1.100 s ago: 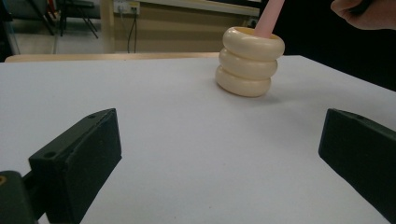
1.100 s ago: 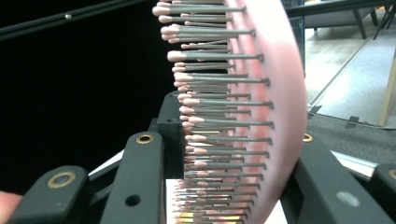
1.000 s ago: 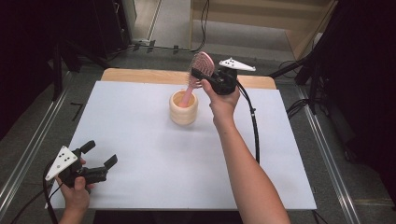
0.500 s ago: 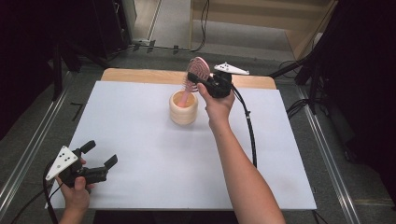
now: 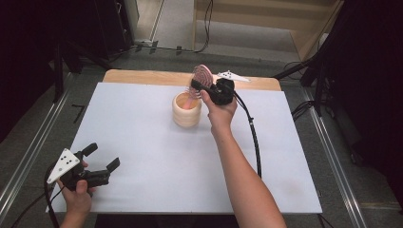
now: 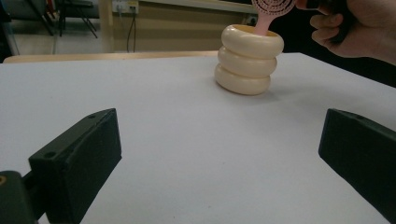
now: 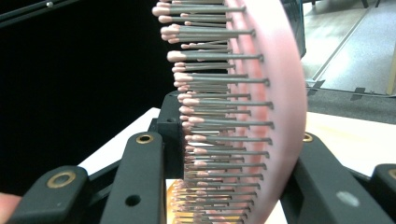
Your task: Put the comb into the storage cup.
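Now right gripper (image 5: 202,88) fingers clamp pink hairbrush (image 5: 203,76), handle inside cream holder (image 5: 186,110).

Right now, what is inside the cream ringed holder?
The pink hairbrush's handle dips into the holder, its head held above the rim by the right gripper. The handle's lower end and the holder's bottom are hidden by the wall.

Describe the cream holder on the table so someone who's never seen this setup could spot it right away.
Start at the white table and look to its far middle, just before the wooden strip along the back edge. There stands the cream holder, close to the right gripper. It looks like three fat rings stacked upright, and the handle of a pink hairbrush dips into its open top.
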`<state>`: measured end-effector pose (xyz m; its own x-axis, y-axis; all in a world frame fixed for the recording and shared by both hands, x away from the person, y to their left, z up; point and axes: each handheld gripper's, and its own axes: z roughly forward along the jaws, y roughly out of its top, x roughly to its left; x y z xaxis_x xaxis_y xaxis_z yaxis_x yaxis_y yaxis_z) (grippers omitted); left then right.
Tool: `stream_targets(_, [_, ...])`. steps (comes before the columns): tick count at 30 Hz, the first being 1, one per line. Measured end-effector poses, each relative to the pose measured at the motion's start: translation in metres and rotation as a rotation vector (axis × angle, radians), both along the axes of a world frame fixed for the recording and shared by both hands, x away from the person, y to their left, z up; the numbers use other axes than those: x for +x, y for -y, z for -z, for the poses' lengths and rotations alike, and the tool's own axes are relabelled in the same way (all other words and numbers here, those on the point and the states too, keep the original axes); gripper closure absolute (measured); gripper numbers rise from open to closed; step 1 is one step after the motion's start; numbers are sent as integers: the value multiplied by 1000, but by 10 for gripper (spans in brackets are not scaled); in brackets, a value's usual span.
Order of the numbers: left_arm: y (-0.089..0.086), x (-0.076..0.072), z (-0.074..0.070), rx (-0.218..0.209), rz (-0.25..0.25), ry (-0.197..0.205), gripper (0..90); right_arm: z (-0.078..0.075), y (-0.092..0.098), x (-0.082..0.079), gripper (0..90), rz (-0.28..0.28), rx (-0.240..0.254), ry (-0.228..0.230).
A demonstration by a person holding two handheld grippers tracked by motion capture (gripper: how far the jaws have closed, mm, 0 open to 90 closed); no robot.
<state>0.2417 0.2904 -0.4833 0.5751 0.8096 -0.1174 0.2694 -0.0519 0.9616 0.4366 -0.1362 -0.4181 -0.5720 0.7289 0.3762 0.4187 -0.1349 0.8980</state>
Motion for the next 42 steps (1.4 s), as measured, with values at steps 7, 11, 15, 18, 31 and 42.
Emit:
stream_targets(7, [0,0,0,0,1,0,0,10,-3,0,619,11,18,-19])
stream_targets(11, [0,0,0,1,3,0,0,15,-4,0,618,19,11,-34])
stream_targets(15, [0,0,0,1,3,-1,0,19,0,0,617,29,29,-44])
stream_targets(18, [0,0,0,1,3,0,0,20,1,1,606,30,33,-52])
stream_targets(31, [0,0,0,2,2,-1,0,20,17,-3,294,28,-32,-74])
stream_targets(42, [0,0,0,2,7,1,0,13,28,-20,0,54,-112,-6])
